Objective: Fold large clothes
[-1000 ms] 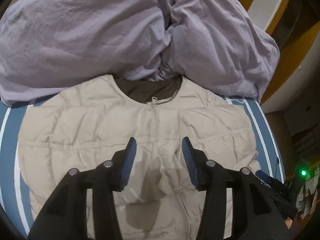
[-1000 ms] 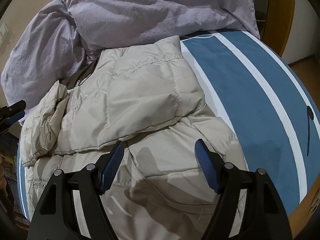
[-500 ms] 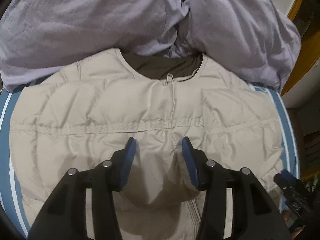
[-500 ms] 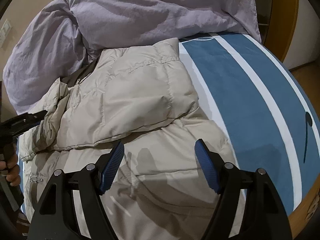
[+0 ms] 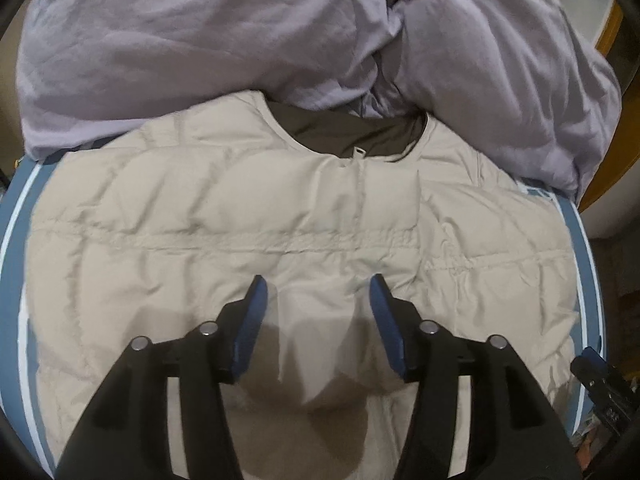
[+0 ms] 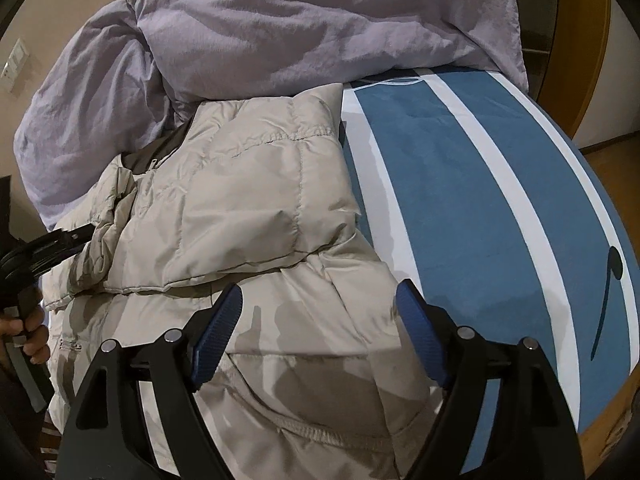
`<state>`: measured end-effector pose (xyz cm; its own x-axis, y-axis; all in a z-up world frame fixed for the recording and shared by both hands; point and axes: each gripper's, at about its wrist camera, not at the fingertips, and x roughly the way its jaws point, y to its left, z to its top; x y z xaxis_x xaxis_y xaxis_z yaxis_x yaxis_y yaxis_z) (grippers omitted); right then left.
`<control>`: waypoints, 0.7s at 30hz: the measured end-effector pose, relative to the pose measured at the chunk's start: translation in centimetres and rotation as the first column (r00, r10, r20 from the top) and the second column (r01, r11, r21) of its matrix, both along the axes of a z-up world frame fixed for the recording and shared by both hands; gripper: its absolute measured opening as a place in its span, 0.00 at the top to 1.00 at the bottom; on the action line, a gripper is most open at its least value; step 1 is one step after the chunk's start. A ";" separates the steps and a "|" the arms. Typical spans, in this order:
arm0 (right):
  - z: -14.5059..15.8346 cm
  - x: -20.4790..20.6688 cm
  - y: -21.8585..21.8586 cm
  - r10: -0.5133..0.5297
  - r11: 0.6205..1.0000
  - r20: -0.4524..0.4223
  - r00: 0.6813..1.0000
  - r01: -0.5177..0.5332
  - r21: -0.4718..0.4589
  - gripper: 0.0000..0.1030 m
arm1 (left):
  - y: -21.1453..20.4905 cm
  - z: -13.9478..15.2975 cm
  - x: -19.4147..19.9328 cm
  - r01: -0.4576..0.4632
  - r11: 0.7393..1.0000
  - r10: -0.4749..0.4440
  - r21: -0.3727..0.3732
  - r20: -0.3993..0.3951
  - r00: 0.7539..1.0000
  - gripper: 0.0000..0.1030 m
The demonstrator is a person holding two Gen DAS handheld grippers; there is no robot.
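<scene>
Jacket [image 5: 248, 216], beige and quilted, lies flat on the bed [image 6: 460, 184] ahead of and beneath both the left gripper [image 5: 316, 292] and right gripper [image 6: 320, 296], jaws apart and empty, lilac duvet [image 5: 200, 40] beyond.

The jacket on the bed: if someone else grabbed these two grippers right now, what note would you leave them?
Left gripper: open, empty, above the jacket's chest.
Right gripper: open, empty, over the jacket's lower part near its right edge.
The jacket lies front up and zipped on the striped bed cover, collar against the purple duvet.
Done: both sleeves appear folded in across the front.
Left: probably fold the hem up toward the collar.
</scene>
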<state>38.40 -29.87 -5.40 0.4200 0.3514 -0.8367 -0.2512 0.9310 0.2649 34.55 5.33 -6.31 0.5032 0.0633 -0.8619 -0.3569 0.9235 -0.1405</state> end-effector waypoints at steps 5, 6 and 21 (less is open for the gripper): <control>-0.1 -1.3 -0.7 0.017 1.000 -0.008 1.000 -0.017 -0.001 0.18 | 2.7 1.4 -4.7 -0.013 1.000 0.013 0.019 0.031 0.999 0.35; -0.2 -1.6 -0.8 0.023 1.000 -0.016 1.000 -0.023 -0.002 0.18 | 3.7 1.5 -6.3 -0.027 0.999 0.026 0.020 0.033 0.999 0.35; -3.4 -7.9 -8.9 0.012 1.000 -0.202 0.979 -0.015 -0.015 0.18 | 13.2 -2.1 -25.5 -0.135 0.991 0.133 -0.021 -0.073 0.988 0.35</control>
